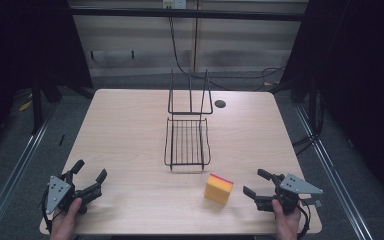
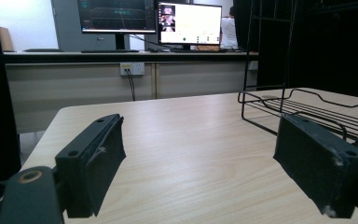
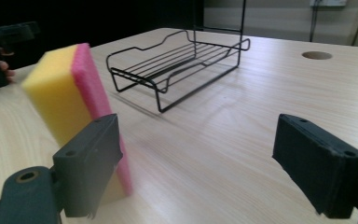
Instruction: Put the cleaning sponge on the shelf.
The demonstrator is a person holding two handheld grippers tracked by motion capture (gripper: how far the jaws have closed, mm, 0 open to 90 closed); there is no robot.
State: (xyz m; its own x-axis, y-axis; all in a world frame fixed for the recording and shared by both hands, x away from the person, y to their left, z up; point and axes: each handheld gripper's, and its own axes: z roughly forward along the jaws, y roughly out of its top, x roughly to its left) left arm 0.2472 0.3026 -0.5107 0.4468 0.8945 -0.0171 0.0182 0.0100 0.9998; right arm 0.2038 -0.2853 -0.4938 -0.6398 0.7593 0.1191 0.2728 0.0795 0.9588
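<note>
The sponge (image 1: 218, 188) is shown standing near the table's (image 1: 130, 125) front edge, just beside the spread right gripper (image 1: 258, 182); nothing is held.

1. Sponge (image 1: 218, 188): a rectangular block, yellow body with a thin pink layer on one face.
2. Pose: stands on edge on the surface, tilted slightly; in the right gripper view (image 3: 74, 107) the pink face is turned toward the wire rack (image 1: 187, 142).
3. Place: near the rack's front right corner, on the person's side, apart from it.
4. State: free-standing, nothing touches it but the surface.
</note>
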